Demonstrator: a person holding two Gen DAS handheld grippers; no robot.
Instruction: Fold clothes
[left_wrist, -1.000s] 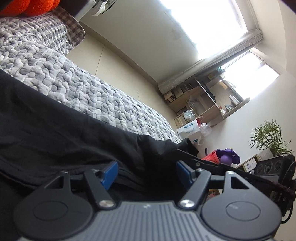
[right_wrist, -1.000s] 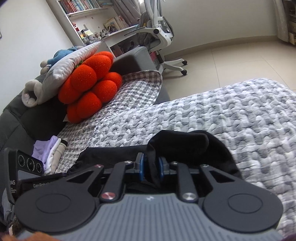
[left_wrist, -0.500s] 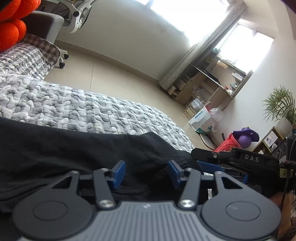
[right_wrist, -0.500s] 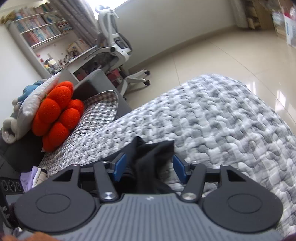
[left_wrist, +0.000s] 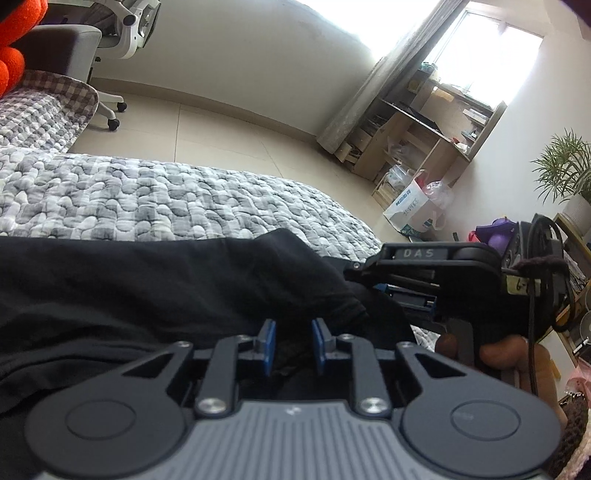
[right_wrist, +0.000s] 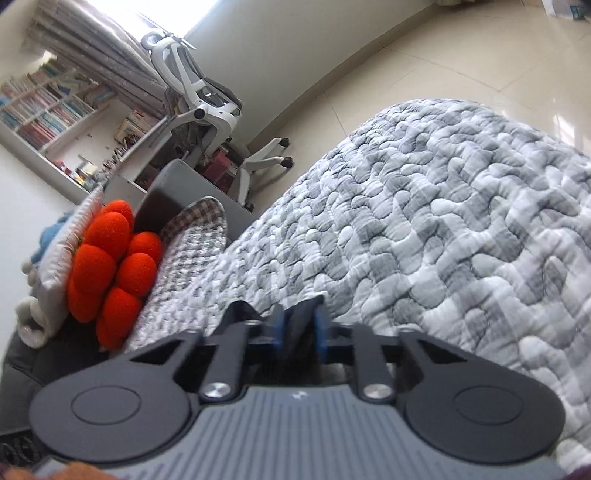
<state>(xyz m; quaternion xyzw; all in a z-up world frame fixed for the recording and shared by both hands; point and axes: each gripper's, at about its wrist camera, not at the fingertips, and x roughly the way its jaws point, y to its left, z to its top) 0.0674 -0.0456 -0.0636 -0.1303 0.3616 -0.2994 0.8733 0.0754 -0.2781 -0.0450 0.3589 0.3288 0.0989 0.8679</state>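
Observation:
A black garment (left_wrist: 147, 288) lies spread over the grey quilted bed cover (left_wrist: 184, 199). My left gripper (left_wrist: 292, 345) sits low at its near edge. Its jaws are closing, a dark fold of the garment fills the narrow gap, and the blue pads (left_wrist: 266, 347) press on it. The right gripper's black body (left_wrist: 461, 266) comes in from the right, held by a hand (left_wrist: 495, 354), its tip at the garment's corner. In the right wrist view my right gripper (right_wrist: 298, 332) is shut on a bunched edge of the black garment (right_wrist: 300, 317), above the bed cover (right_wrist: 443, 221).
An orange bobbled cushion (right_wrist: 110, 273) and a white pillow lie at the head of the bed. A white office chair (right_wrist: 207, 107) and bookshelves (right_wrist: 48, 114) stand behind. A wooden shelf unit (left_wrist: 424, 125), a white bag (left_wrist: 410, 206) and a potted plant (left_wrist: 565, 170) are past the bed.
Both grippers rolled, so the room now sits more level. The left jaws narrowed from wide apart onto the cloth. The right jaws opened, then shut again on the garment's edge, lower down.

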